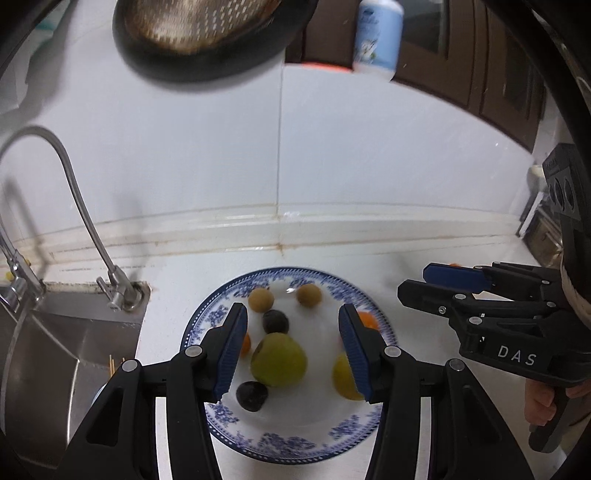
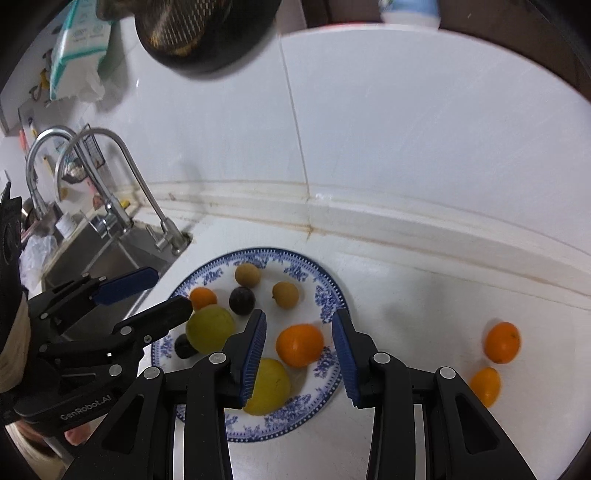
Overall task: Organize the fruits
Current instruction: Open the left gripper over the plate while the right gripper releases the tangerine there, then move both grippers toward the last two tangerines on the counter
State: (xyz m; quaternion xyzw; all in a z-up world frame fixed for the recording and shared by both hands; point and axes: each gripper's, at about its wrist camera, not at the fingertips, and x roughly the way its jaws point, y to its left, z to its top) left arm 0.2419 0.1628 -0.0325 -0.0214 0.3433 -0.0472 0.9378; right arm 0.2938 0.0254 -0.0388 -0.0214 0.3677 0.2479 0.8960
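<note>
A blue-and-white plate sits on the white counter and holds several fruits: a green fruit, a yellow one, two dark plums, two brown longans and an orange. My left gripper is open and empty above the plate, its fingers either side of the green fruit. My right gripper is open and empty above the orange at the plate's right part. Two oranges lie on the counter right of the plate.
A steel sink with a curved faucet lies left of the plate. A dark colander hangs on the white tiled wall above. A white bottle stands high at the back. The counter's raised back edge runs behind the plate.
</note>
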